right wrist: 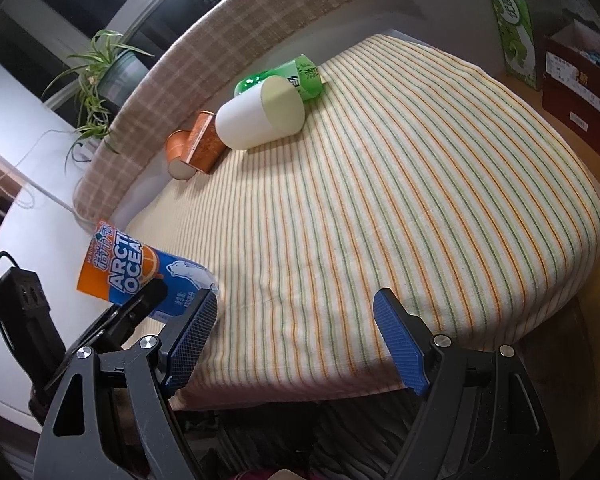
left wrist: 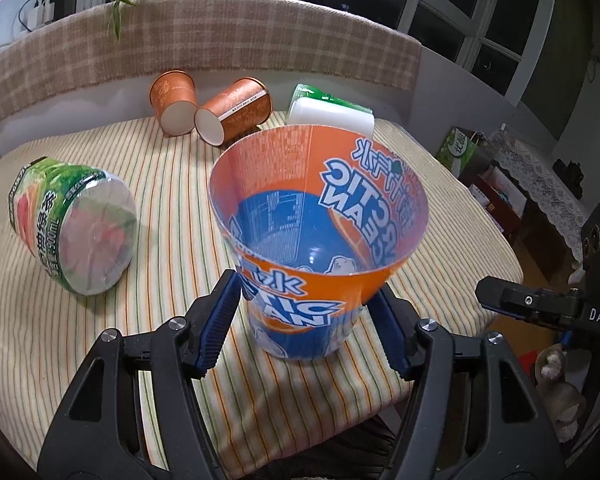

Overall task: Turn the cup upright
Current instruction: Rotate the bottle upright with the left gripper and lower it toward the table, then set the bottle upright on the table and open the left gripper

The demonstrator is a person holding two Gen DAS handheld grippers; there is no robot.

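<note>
1. Orange-and-blue Arctic Ocean cup [left wrist: 320,240], thin glossy tapered plastic, stands mouth-up near the striped tablecloth [left wrist: 172,184] edge, gripped low between the left gripper [left wrist: 304,320] pads, probably to steady it.
2. Right gripper [right wrist: 296,340]: fingers wide, empty.
3. Two orange paper cups [left wrist: 208,110] lie toppled, far.

The orange-and-blue cup [left wrist: 316,240] hides part of the white cup [left wrist: 332,118] behind it; in the right wrist view the left gripper [right wrist: 156,300] covers its lower side; small label print stays unreadable.
</note>
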